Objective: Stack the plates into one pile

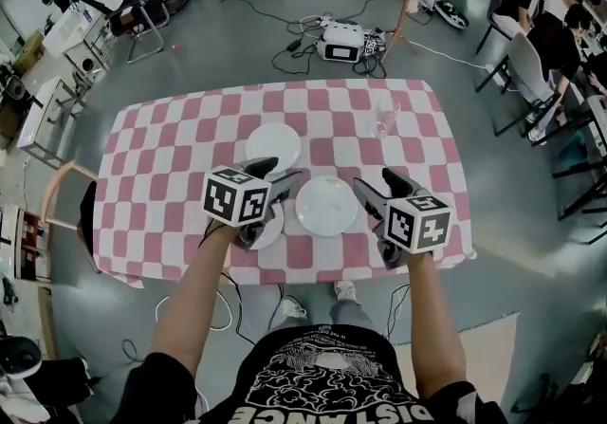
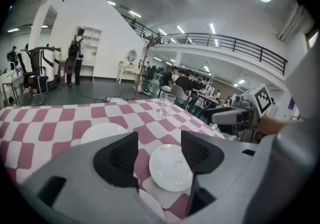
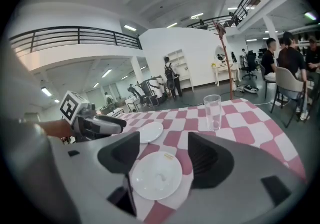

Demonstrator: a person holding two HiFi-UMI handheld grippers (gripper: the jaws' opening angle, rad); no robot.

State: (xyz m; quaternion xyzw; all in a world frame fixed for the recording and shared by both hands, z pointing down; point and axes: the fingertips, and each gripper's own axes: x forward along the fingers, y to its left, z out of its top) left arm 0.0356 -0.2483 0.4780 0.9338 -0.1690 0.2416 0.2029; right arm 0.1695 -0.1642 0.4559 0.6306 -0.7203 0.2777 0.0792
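- Three white plates on the table, none stacked yet. The middle plate sits close to the near edge, about halfway along it. The third plate is just left of it, mostly hidden under the left gripper. The far plate is further in, toward the table's centre.
- They look like glazed ceramic to me: stiff, a bit heavy, slick, and they'd chip if dropped. I'd pinch one at the rim on the side facing the person. The cloth leaves little room to get a jaw underneath.
- Left gripper: jaws wide apart, nothing between the pads, hanging over the third plate without seeming to touch it.
- Right gripper: jaws also spread wide and empty, aimed at the middle plate from its right side.
- There's a glass toward the far right corner, worth steering clear of.
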